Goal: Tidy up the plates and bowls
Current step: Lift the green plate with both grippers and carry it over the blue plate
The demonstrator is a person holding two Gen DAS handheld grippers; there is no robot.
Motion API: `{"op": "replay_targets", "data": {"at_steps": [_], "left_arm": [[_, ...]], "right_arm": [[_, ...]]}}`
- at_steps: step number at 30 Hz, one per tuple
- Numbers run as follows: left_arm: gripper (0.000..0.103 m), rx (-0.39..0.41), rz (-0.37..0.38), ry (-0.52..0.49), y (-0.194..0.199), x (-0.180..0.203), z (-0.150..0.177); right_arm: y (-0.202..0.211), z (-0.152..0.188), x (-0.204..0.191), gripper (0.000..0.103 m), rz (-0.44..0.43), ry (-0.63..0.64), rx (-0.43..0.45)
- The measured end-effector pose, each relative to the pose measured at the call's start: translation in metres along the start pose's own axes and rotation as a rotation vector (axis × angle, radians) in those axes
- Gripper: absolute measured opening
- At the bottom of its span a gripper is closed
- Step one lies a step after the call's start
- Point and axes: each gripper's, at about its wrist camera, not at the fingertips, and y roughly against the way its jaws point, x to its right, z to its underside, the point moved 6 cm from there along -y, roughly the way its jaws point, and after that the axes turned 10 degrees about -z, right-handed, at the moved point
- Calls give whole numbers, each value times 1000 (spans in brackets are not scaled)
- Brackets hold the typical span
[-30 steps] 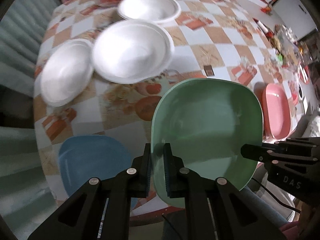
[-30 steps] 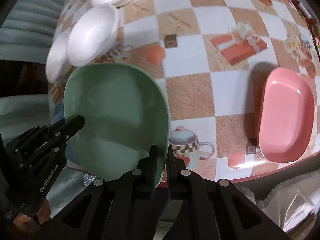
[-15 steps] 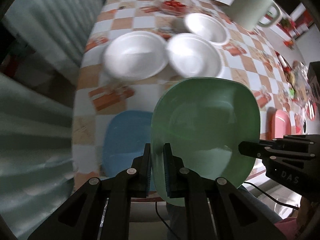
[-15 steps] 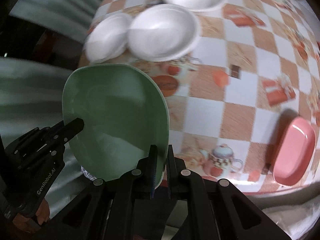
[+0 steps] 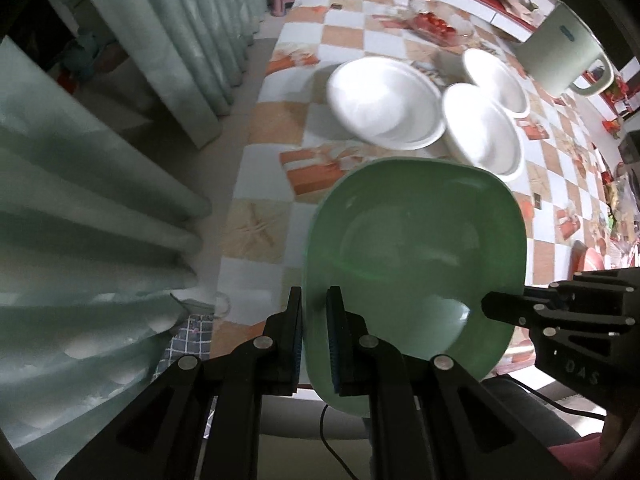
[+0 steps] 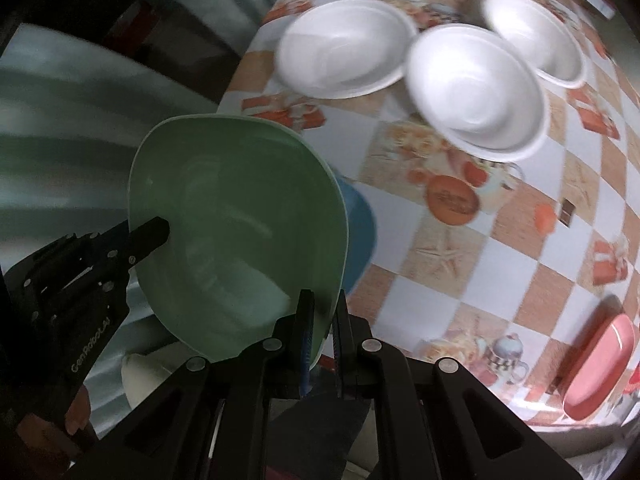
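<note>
A pale green squarish plate (image 5: 416, 256) hangs in the air above the table's near left corner, carried by both grippers. My left gripper (image 5: 314, 300) is shut on its left rim. On the opposite rim my right gripper (image 6: 323, 304) is shut; it shows in the left wrist view as a black finger (image 5: 504, 308). A blue plate (image 6: 360, 232) lies on the table, mostly hidden under the green plate (image 6: 240, 232). Three white bowls (image 6: 344, 46) (image 6: 476, 84) (image 6: 536, 36) sit grouped farther back. A pink plate (image 6: 600, 364) rests near the front edge, far right.
A checked tablecloth (image 5: 360, 36) covers the table. A pale curtain (image 5: 100, 200) hangs close along the table's left edge. At the far side stand a large pale green mug (image 5: 560, 56) and a glass dish with red fruit (image 5: 436, 24).
Both grippers carried the green plate leftward along the table's front edge and rolled. It now covers most of the blue plate; the pink plate has fallen away to the right.
</note>
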Motion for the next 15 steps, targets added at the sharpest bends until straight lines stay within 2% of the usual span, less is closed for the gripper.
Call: {"op": "replay_targets", "data": {"at_steps": [15], "left_arm": [[12,-43,1,-72,-38,12,0]], "right_arm": [[-39,5,9,10,31,-60,-57]]}}
